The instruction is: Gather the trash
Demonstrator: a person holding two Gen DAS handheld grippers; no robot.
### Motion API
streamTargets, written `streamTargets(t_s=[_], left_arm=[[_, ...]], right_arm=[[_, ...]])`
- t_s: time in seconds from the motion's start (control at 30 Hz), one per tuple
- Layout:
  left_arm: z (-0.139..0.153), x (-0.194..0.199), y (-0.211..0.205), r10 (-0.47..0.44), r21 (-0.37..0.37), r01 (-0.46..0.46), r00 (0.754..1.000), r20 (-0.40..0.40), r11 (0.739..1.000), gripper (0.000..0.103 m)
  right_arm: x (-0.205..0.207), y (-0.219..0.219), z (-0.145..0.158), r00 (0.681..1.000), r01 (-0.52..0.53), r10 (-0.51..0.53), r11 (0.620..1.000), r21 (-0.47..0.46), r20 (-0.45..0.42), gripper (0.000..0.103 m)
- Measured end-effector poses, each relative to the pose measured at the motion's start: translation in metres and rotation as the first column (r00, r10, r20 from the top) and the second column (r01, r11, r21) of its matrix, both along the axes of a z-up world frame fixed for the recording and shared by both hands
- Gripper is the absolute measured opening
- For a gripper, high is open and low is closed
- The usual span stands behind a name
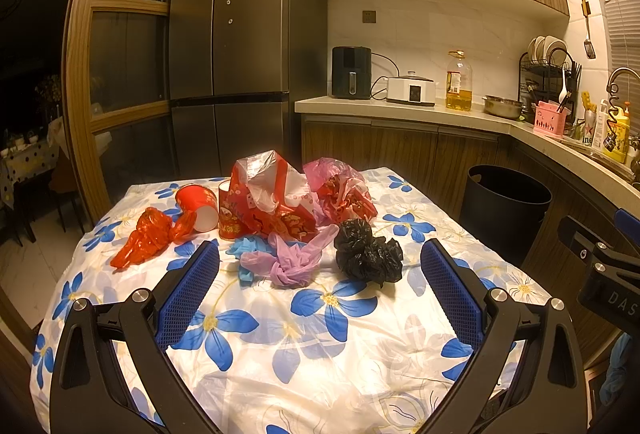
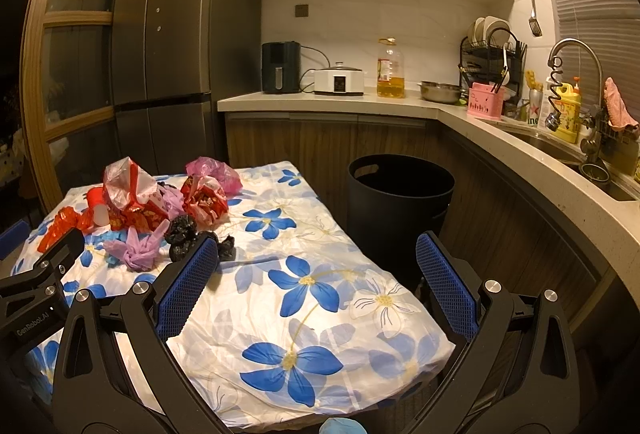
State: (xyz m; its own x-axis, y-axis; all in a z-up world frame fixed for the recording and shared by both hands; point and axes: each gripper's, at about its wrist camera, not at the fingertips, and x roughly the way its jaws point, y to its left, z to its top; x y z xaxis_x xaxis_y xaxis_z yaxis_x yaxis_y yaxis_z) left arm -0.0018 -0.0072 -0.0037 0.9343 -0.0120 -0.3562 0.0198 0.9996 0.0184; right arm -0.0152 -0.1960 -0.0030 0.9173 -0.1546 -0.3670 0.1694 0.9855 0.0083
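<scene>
Right now, from the left wrist camera, the left gripper (image 1: 320, 262) hangs over the near part of the flowery tablecloth (image 1: 320, 346) with its blue fingers (image 1: 188, 298) wide apart and holding nothing, maybe so it can close on the purple bag (image 1: 290, 260) or the black bag (image 1: 366, 254) just past it; farther back lie the orange bag (image 1: 146, 236), the red paper cup (image 1: 198, 208) on its side and the red wrapper pile (image 1: 272, 202). Next, from the right wrist camera, the right gripper (image 2: 318, 260) also has its fingers apart and empty, with the black trash bin (image 2: 400, 202) on the floor just right of the table, likely there so trash can drop in.
</scene>
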Motion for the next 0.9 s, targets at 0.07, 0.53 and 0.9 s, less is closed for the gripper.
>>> streamTargets(t_s=[0.07,0.53,0.9], left_arm=[[-0.0001,0.0,-0.0002,0.0,-0.002,0.0,1.0,-0.001,1.0,0.097],[-0.0035,0.0,0.0,0.0,-0.006,0.0,1.0,-0.001,1.0,0.097],[-0.0031,-0.0003,0.0022,0.002,-0.004,-0.002,1.0,0.001,1.0,0.097]], right_arm=[[0.0001,0.0006,-0.0004,1.0,0.0,0.0,1.0,-0.002,0.0,0.098],[-0.0004,0.0027,-0.0047,1.0,-0.002,0.002,1.0,0.0,0.0,0.098],[-0.0005,0.0017,-0.0045,1.0,-0.001,0.001,1.0,-0.001,0.0,0.098]])
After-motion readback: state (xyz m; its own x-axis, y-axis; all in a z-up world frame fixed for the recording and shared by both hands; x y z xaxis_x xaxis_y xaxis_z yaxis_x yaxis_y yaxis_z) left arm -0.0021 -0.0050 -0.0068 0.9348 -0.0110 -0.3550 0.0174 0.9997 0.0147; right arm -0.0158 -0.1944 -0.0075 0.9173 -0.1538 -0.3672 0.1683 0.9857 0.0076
